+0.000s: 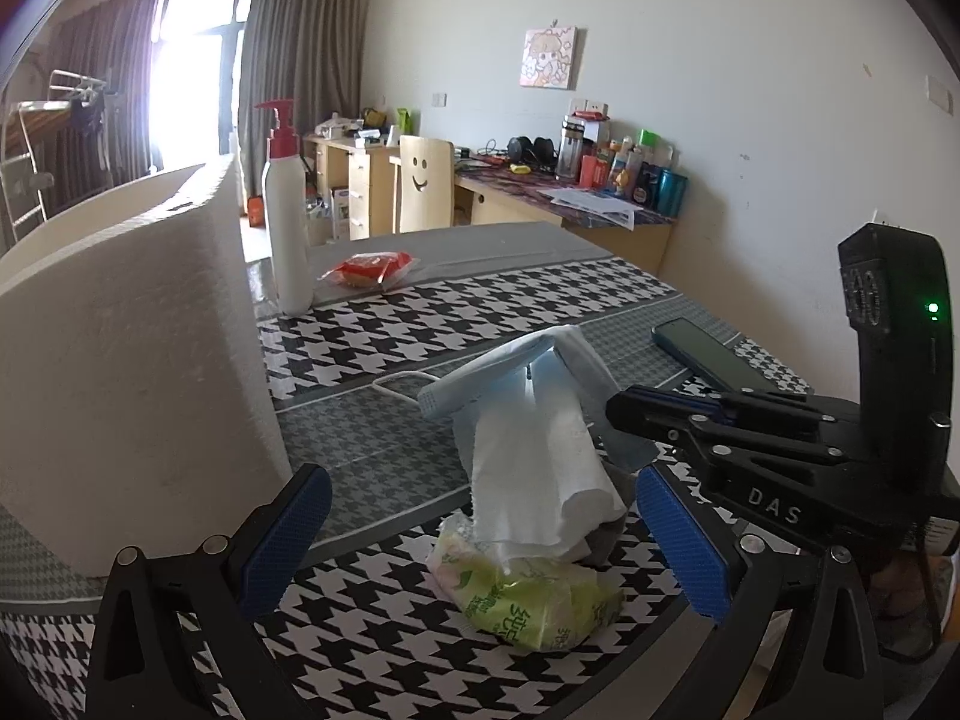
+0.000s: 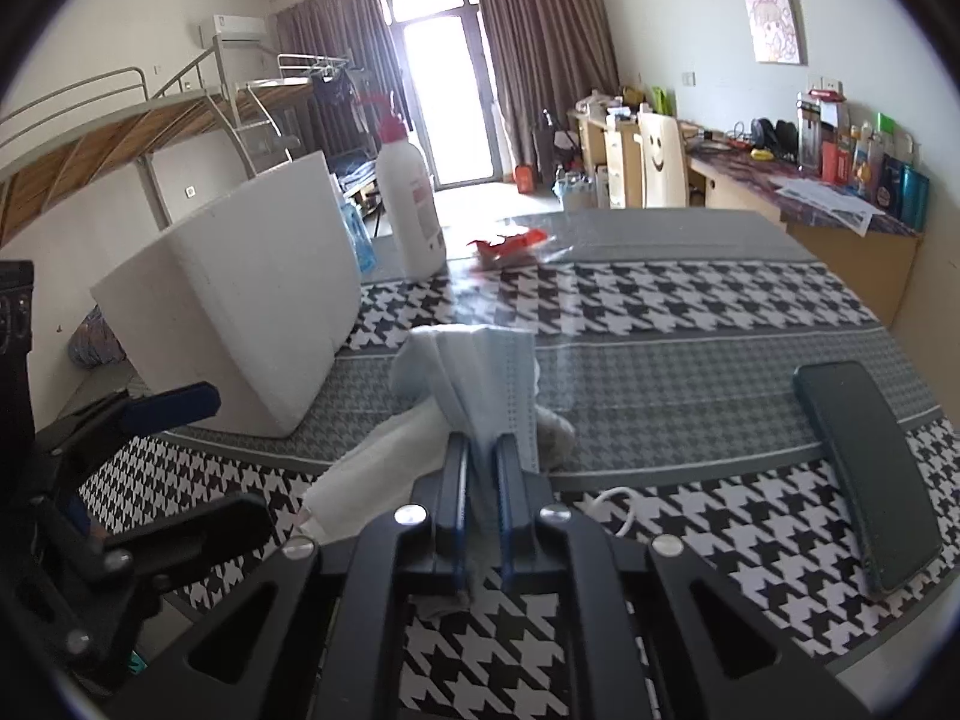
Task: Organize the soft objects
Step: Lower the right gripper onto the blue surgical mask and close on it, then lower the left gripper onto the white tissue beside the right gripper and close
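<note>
**Inspector A:** Start at the left. What stands there, and why?

**Inspector B:** A white foam box (image 1: 126, 360) stands upright on the houndstooth surface (image 1: 372, 630), open side up. I judge it to be the collecting bin for the soft things. Behind it stand a pump bottle (image 1: 287, 204) and a red snack packet (image 1: 367, 269), well apart from the work.

**Inspector A:** And the left tongs?

**Inspector B:** The left tongs (image 1: 480, 546) are spread wide, grasping nothing. Between the blue pads (image 1: 287, 540) lies a green tissue pack (image 1: 528, 600), resting on the surface and touching neither pad.

**Inspector A:** The pile above it?

**Inspector B:** A white paper towel (image 1: 540, 480) drapes onto the pack. Over it hangs a blue face mask (image 2: 486, 384), lifted into a peak, one ear loop (image 1: 396, 384) trailing on the surface.

**Inspector A:** Held by what?

**Inspector B:** The right tongs (image 2: 480, 480) are clenched on the mask's lower edge. Whether towel is pinched too, I cannot tell. The lift probably separates the mask from the heap.

**Inspector A:** Furthest right?

**Inspector B:** A dark phone (image 2: 864, 474), flat, apart from the pile.
</note>
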{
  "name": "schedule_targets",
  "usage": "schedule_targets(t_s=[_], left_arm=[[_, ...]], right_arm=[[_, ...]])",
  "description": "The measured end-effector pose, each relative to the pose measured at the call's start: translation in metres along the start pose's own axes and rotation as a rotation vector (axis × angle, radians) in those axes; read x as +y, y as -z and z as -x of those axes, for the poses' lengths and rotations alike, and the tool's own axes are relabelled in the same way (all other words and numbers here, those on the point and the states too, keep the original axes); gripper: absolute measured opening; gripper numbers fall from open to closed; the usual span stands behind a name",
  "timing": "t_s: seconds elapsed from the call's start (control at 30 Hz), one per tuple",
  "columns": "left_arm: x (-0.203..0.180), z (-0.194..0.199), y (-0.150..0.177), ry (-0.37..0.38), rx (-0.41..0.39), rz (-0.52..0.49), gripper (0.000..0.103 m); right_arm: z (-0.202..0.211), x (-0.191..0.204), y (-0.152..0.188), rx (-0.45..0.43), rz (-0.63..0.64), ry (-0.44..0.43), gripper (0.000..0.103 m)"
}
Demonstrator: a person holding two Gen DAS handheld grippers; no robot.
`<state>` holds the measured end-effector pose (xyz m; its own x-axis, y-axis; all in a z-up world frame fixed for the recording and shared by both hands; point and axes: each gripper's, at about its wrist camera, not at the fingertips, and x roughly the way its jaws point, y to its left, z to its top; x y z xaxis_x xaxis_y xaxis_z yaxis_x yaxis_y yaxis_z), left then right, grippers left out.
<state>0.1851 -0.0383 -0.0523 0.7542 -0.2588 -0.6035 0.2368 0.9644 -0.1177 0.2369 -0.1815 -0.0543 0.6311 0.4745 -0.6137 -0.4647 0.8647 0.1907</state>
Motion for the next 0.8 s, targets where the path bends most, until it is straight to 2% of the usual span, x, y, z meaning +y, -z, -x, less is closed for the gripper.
schedule_targets(t_s=[0.27, 0.8], left_arm=[[-0.012, -0.013, -0.002, 0.015, 0.021, -0.028, 0.098], [-0.027, -0.035, 0.006, 0.033, 0.101, -0.063, 0.067]], right_arm=[[0.007, -0.011, 0.002, -0.015, -0.032, 0.013, 0.011], [0.011, -0.02, 0.007, -0.016, -0.054, 0.022, 0.011]])
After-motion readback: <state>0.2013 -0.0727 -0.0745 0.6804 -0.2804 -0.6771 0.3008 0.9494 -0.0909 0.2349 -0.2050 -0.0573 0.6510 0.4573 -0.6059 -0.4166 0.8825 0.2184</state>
